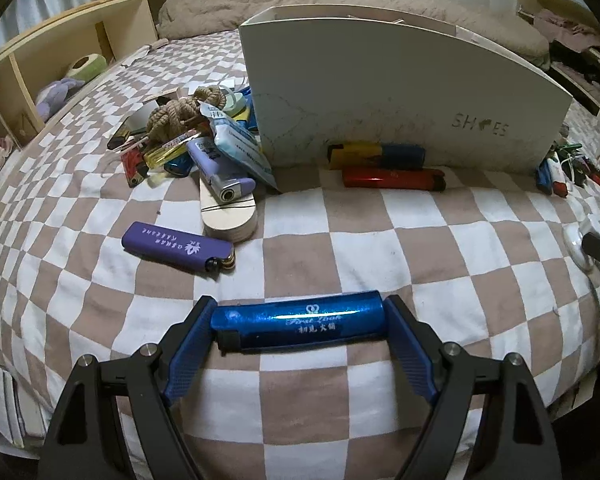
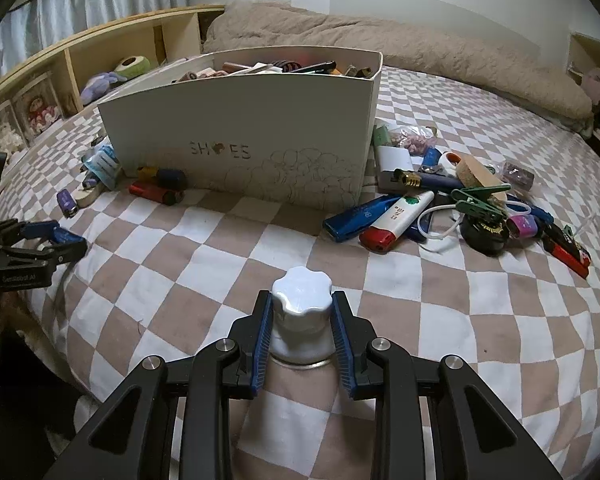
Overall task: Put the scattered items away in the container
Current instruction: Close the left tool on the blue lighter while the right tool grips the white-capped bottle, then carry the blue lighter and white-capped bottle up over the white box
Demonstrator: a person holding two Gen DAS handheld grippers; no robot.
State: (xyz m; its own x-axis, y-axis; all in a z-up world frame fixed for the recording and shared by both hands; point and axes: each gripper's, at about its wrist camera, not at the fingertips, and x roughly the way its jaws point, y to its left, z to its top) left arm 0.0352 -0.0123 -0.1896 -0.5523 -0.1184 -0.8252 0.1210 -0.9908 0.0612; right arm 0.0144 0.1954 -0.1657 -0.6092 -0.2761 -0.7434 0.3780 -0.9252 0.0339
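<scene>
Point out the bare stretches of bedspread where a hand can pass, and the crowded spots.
Bare: the checkered bedspread between the white box front and both tools. Crowded: the lighter pile at the box's left end, the clutter heap at its right end, and two lighters along its front wall.

Home bedroom: checkered bed (image 1: 340, 240), duvet (image 2: 380, 40).
</scene>
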